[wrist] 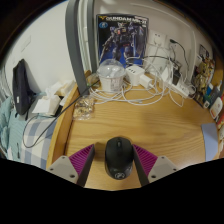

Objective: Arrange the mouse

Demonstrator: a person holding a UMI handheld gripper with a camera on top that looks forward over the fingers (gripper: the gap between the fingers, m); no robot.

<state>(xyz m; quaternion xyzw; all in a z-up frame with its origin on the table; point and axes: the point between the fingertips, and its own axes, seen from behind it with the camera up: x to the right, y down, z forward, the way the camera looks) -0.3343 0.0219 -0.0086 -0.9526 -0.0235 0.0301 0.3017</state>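
Black mouse (119,157): resting on the wooden counter (160,125), near edge, centred between the fingers (86,161) with a gap visible at either side. Gripper (115,163): fingers spread wide, purple pads flanking the mouse without pressing it. Clear glass (86,104): farther back, left of centre. White round container (110,74): beyond the glass. White power strip (140,75) with tangled white cables: far right. Robot-figure box (123,38): upright against the far wall.
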